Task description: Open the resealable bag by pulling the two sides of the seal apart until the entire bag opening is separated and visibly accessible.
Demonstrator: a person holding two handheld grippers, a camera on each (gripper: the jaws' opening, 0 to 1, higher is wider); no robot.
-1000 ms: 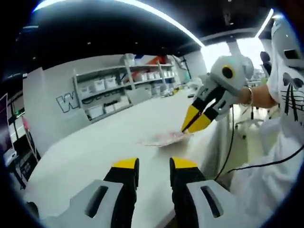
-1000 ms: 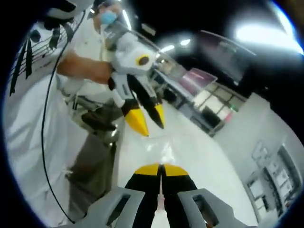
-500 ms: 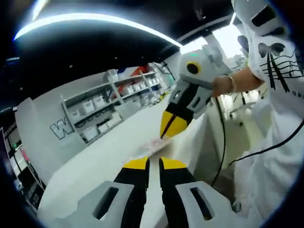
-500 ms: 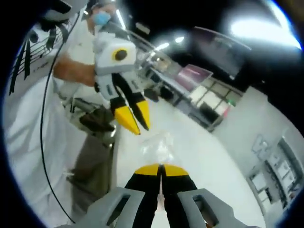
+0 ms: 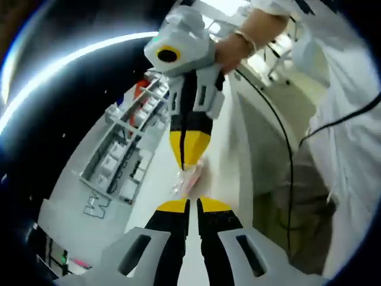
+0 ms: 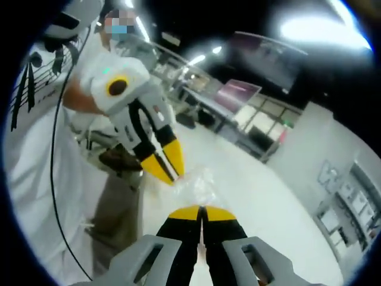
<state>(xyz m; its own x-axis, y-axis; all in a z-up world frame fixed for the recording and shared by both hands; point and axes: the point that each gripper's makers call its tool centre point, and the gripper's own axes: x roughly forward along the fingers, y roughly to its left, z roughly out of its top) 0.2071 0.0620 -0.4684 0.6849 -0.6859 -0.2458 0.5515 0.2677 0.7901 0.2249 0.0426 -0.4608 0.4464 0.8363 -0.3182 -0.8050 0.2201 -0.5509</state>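
In the left gripper view, the left gripper (image 5: pixel 189 204) sits at bottom centre with its yellow-tipped jaws pinched on the crumpled clear plastic resealable bag (image 5: pixel 189 179). The right gripper (image 5: pixel 189 161) reaches down from the upper centre, clamped on the bag's far edge.

In the right gripper view, the right gripper's jaws at bottom centre are closed on the bag, above the white table (image 6: pixel 262 196). The left gripper grips the bag's left edge.

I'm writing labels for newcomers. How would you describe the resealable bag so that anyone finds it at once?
Find the long white table. Above it, two yellow-tipped grippers meet nose to nose, and the resealable bag hangs pinched between them. It is the sole clear, crinkled plastic thing there.
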